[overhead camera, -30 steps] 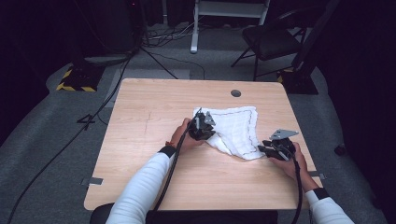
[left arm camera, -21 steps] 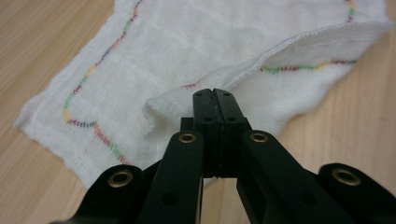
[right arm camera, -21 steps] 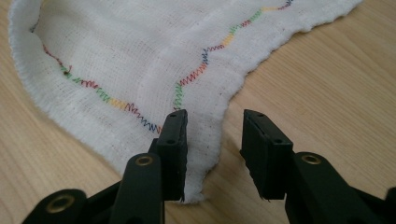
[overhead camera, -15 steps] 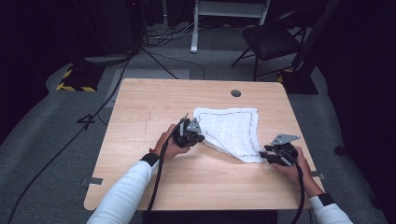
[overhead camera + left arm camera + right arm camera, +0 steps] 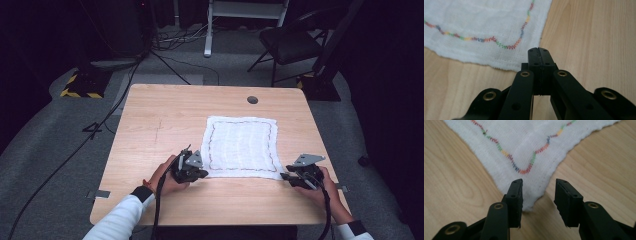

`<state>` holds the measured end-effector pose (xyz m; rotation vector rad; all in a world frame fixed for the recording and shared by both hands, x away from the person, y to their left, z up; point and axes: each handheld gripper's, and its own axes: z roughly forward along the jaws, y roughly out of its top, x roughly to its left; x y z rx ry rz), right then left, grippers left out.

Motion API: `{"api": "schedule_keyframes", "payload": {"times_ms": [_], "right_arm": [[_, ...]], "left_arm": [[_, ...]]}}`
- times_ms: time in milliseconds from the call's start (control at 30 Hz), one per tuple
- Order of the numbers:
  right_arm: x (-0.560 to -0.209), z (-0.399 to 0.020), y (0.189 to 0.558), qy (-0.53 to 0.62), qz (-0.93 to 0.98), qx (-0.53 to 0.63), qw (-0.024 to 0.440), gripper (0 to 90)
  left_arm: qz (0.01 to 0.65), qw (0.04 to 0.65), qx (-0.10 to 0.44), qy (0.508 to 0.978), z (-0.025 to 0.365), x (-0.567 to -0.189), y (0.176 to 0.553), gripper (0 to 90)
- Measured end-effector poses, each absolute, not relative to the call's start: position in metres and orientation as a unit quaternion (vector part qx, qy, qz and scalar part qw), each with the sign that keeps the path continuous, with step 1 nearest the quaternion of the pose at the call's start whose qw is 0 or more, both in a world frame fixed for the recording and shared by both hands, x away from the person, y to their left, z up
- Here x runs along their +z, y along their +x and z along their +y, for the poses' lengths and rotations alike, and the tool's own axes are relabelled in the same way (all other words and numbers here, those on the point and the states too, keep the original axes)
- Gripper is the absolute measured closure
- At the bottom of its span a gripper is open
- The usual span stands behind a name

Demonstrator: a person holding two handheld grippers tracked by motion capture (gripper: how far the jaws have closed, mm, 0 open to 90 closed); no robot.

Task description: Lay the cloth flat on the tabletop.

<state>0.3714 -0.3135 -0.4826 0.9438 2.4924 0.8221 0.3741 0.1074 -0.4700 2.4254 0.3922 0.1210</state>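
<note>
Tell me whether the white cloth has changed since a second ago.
Yes. The white cloth lay bunched between the grippers; now it is spread flat, its near-left corner drawn away from the round table hole, toward the left gripper.

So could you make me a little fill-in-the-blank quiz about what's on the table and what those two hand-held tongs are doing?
1. The white cloth lies spread out ____ on the wooden table.
2. A wavy line of ____ stitching runs along the cloth's border.
3. The jaws of the left tongs are ____, with no cloth between them.
4. The jaws of the right tongs stand ____, with a corner of the cloth lying between them.

Missing words: flat; multicoloured; shut; open
</note>
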Motion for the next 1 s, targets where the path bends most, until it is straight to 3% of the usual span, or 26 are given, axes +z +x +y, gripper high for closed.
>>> {"api": "schedule_keyframes", "payload": {"times_ms": [267, 367, 567, 700, 1000], "right_arm": [[-0.482, -0.319, 0.350, 0.322, 0.876, 0.309, 0.183, 60.0], [-0.476, -0.324, 0.348, 0.327, 0.864, 0.335, 0.184, 59.2], [-0.468, -0.320, 0.350, 0.318, 0.855, 0.371, 0.177, 53.4], [-0.467, -0.304, 0.354, 0.304, 0.858, 0.375, 0.177, 46.1], [-0.463, -0.247, 0.367, 0.234, 0.874, 0.390, 0.169, 42.4]], "left_arm": [[0.176, 0.338, 0.059, 0.923, 0.126, -0.474, 0.359, 88.9], [0.195, 0.351, 0.072, 0.913, 0.132, -0.471, 0.359, 80.6], [0.255, 0.359, 0.110, 0.891, 0.138, -0.467, 0.368, 46.6], [0.286, 0.357, 0.123, 0.881, 0.140, -0.467, 0.382, 28.8], [0.304, 0.371, 0.141, 0.866, 0.140, -0.464, 0.408, 20.5]]}}
